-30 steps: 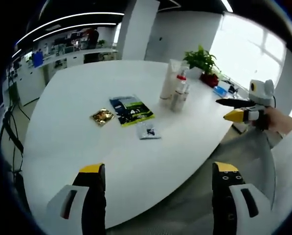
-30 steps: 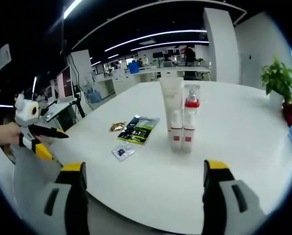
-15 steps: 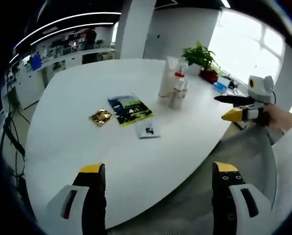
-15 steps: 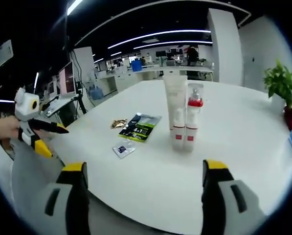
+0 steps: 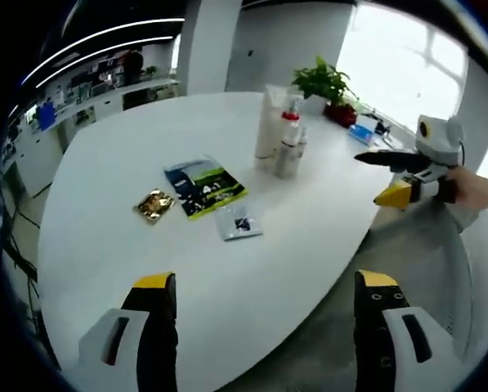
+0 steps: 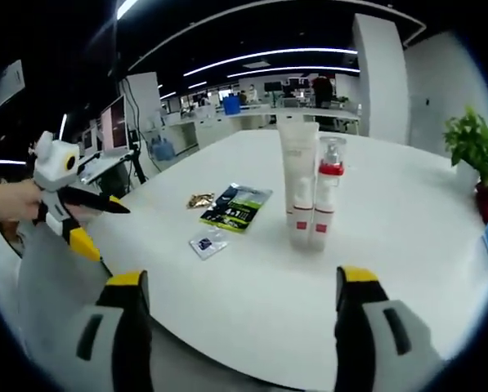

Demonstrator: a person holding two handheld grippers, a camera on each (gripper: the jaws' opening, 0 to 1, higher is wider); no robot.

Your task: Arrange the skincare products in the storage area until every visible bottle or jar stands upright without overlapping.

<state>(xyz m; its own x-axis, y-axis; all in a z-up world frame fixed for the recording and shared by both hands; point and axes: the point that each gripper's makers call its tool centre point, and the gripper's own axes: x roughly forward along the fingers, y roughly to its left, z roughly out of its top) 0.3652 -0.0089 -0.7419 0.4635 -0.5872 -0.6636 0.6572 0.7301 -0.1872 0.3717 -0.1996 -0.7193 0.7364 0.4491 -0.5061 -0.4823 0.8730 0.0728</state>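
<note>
On the white table [image 5: 105,155] a tall white tube [image 5: 270,122] stands upright, with a clear bottle with a red collar [image 5: 287,143] close beside it. In the right gripper view the same tube [image 6: 299,175] and bottle [image 6: 325,196] stand side by side at the centre. My left gripper [image 5: 266,282] is open over the near table edge and holds nothing. It also appears as the left gripper [image 6: 106,229] at the left, jaws apart. My right gripper [image 6: 242,278] is open and holds nothing, well short of the bottles. Beyond the table edge floats the same right gripper [image 5: 369,178].
Flat packets lie left of the bottles: a gold sachet [image 5: 153,204], a dark green packet [image 5: 204,186] and a small clear sachet [image 5: 239,222]. A potted plant [image 5: 321,82] and a blue item [image 5: 362,135] sit at the far edge. Office desks stand behind.
Both views have shifted slightly with the hands. Tube, bottle and packets stay where they were. Both grippers remain open.
</note>
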